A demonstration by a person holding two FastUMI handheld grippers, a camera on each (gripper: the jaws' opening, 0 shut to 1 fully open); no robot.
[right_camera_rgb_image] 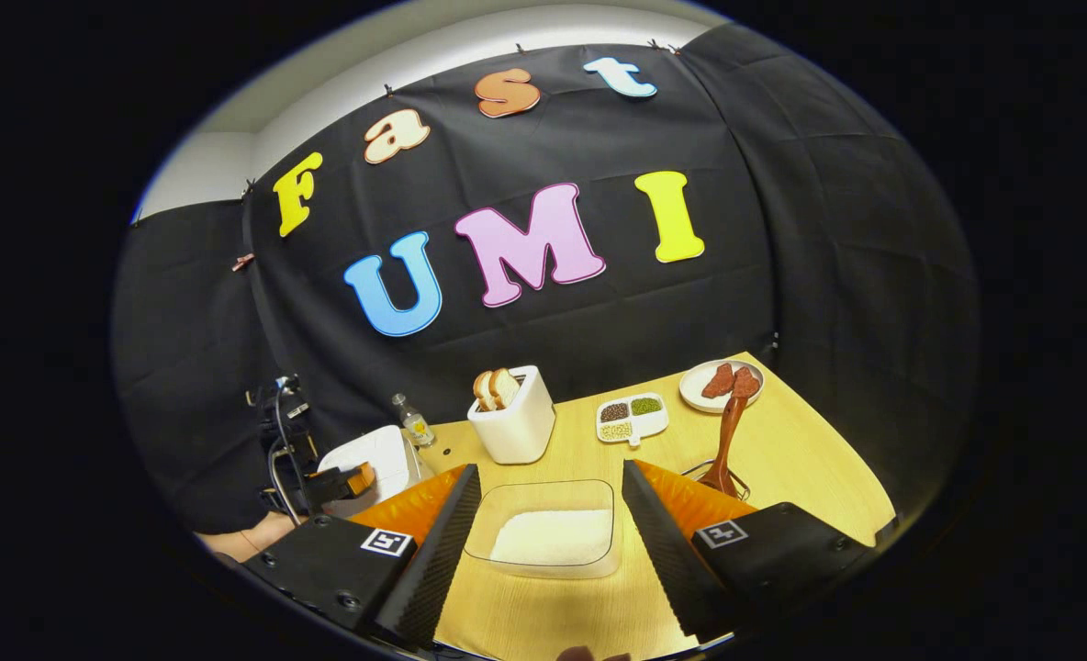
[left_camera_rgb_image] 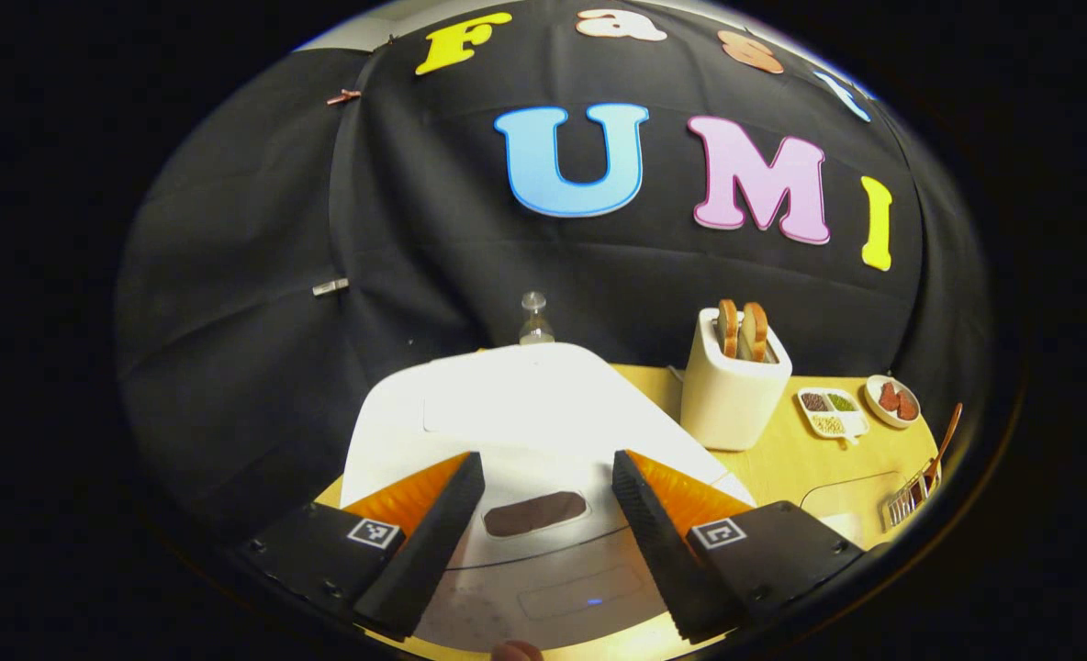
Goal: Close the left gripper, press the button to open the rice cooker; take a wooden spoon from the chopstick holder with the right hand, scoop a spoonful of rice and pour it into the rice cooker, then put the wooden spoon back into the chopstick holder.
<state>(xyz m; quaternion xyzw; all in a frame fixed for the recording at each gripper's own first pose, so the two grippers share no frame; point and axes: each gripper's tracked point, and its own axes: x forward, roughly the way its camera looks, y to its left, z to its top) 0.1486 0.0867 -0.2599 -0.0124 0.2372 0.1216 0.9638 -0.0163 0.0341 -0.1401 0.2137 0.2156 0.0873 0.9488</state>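
A white rice cooker (left_camera_rgb_image: pixel 525 413) with its lid down sits right under my left gripper (left_camera_rgb_image: pixel 548 487), whose fingers stand open over the dark oval button (left_camera_rgb_image: pixel 534 512). My right gripper (right_camera_rgb_image: pixel 551 500) is open above a clear container of white rice (right_camera_rgb_image: pixel 553 535). To its right a wooden spoon (right_camera_rgb_image: pixel 727 431) stands upright in a wire chopstick holder (right_camera_rgb_image: pixel 720 479). In the right gripper view the rice cooker (right_camera_rgb_image: pixel 369 459) lies at the far left with the other gripper (right_camera_rgb_image: pixel 341 482) over it. The spoon (left_camera_rgb_image: pixel 946 436) and holder (left_camera_rgb_image: pixel 911 496) also show at the far right of the left gripper view.
A white toaster (right_camera_rgb_image: pixel 514 418) with bread slices stands mid-table, a small glass bottle (right_camera_rgb_image: pixel 412 422) to its left. A divided dish of beans (right_camera_rgb_image: pixel 631 418) and a plate of reddish food (right_camera_rgb_image: pixel 720 384) lie at the back right. The wooden table (right_camera_rgb_image: pixel 810 459) ends near the black wall.
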